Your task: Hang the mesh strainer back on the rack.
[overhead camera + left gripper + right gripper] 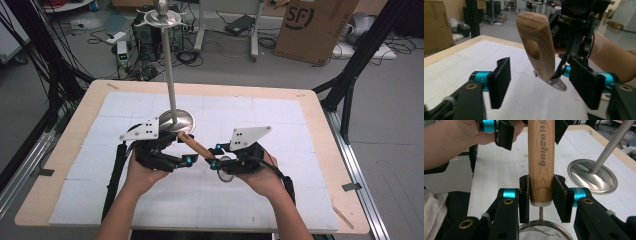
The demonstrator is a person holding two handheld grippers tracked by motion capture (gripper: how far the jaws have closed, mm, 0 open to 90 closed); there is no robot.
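Clearly, "bayco" on strainer handle (541,157), right gripper (541,195) clamping it

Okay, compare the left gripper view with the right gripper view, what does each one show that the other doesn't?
The left gripper view shows the hanging hole in the rounded end of the wooden handle, with the left gripper open around it. The right gripper view shows the right gripper shut on the handle near the mesh strainer bowl, printed lettering, and the metal stand's base. Both show the handle and the white table cover.
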